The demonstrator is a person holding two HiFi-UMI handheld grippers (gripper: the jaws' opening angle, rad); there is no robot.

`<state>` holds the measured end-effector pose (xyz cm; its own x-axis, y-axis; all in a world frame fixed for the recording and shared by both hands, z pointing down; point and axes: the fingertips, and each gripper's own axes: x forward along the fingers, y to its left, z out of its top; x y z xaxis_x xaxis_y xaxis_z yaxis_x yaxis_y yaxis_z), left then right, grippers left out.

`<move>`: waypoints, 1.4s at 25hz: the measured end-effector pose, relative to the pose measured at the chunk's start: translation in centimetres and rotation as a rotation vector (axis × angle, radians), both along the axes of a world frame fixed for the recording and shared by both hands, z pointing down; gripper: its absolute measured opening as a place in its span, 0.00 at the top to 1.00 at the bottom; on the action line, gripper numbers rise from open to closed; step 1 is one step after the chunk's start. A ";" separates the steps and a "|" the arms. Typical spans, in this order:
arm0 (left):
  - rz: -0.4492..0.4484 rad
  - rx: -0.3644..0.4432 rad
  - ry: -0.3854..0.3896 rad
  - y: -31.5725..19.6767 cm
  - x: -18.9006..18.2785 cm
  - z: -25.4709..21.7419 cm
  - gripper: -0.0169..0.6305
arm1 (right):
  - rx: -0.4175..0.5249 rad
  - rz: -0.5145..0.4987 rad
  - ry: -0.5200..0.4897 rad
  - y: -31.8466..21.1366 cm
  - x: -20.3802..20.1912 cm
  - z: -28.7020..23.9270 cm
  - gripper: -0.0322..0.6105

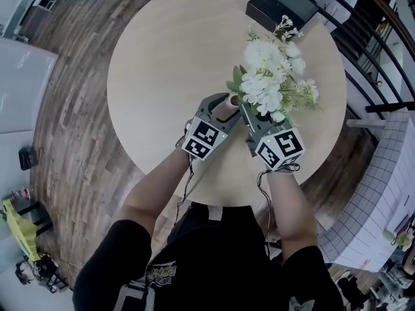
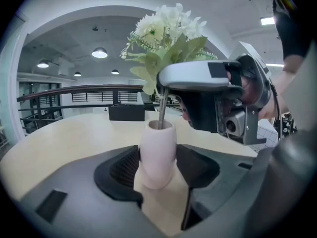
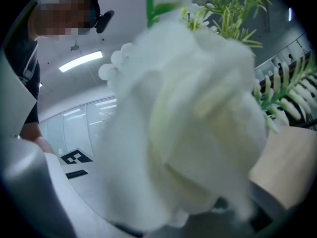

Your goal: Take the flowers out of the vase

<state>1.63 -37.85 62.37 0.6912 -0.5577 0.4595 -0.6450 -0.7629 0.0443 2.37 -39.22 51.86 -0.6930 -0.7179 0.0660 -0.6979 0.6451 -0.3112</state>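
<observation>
White blossoms of the flowers (image 3: 188, 123) crowd the right claw's lens. I judge the bunch light, its heads soft and crushable, its stalk stiffer. The correct hold is the stalk just above the vase (image 2: 157, 148) mouth, where the right claw (image 2: 164, 89) is clamped. The left claw (image 2: 158, 175) pinches the smooth, likely fragile vase at 6 o'clock on the tabletop (image 1: 162, 76), stalk seated inside. Count: one bunch, one vase, one black box (image 1: 280, 5) at 1 o'clock.

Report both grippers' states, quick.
Left gripper: closed on the pale pink ceramic vase.
Right gripper: closed on the stem of the white flower bunch.
</observation>
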 end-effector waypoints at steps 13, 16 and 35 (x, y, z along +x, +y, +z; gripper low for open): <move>-0.018 -0.002 -0.014 0.3 0.0 -0.2 0.60 | 0.056 0.068 -0.072 0.7 2.5 -6.1 0.83; -0.018 -0.001 -0.008 0.4 -0.4 -0.6 0.60 | 0.066 0.085 -0.073 0.7 2.8 -7.1 0.83; -0.212 -0.016 0.135 8.7 -8.8 -10.8 0.79 | 0.076 0.209 -0.061 8.0 5.5 -12.4 0.83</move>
